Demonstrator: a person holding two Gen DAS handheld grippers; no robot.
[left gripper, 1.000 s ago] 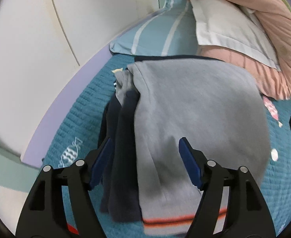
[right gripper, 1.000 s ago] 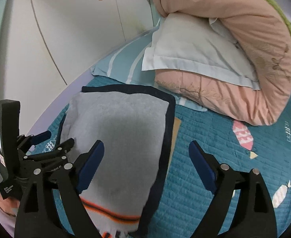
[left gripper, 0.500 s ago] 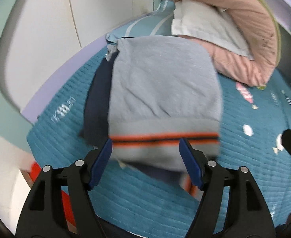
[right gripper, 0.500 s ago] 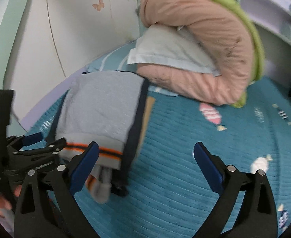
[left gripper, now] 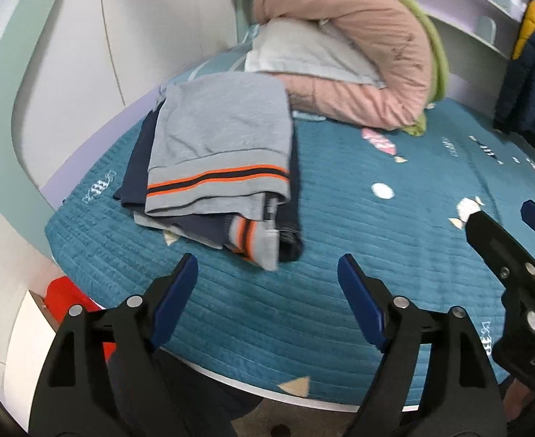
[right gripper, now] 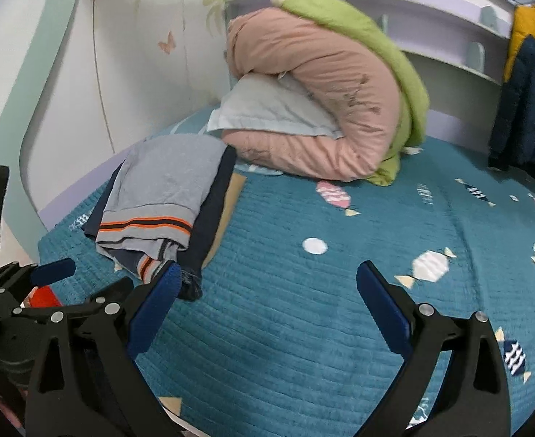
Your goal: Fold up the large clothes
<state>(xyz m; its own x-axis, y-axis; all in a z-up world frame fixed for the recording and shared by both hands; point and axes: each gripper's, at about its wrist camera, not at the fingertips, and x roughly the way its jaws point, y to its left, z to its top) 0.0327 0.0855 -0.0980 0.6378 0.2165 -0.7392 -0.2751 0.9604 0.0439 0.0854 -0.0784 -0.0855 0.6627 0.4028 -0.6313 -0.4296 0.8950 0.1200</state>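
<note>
A folded grey garment [left gripper: 220, 145] with orange and dark stripes lies on top of a dark navy one on the teal bedspread [left gripper: 340, 255], near the bed's left corner. The right wrist view shows the same pile [right gripper: 165, 189] at left. My left gripper [left gripper: 267, 284] hovers over the bed's front edge, short of the pile; its jaws are opening and nothing is between them. My right gripper [right gripper: 267, 291] stands open over bare bedspread, to the right of the pile, holding nothing. The right gripper [left gripper: 530, 240] also shows at the left view's right edge.
A rolled pink and green duvet [right gripper: 340, 91] with a pale pillow [right gripper: 267, 109] lies behind the pile. A navy and yellow jacket [right gripper: 526, 102] hangs at far right. White wall panels [left gripper: 85, 54] border the bed at left. Something red [left gripper: 63, 295] sits below the bed's corner.
Both grippers have pulled back from over the grey garment toward the bed's front edge. The pile now lies whole ahead of them, untouched.
</note>
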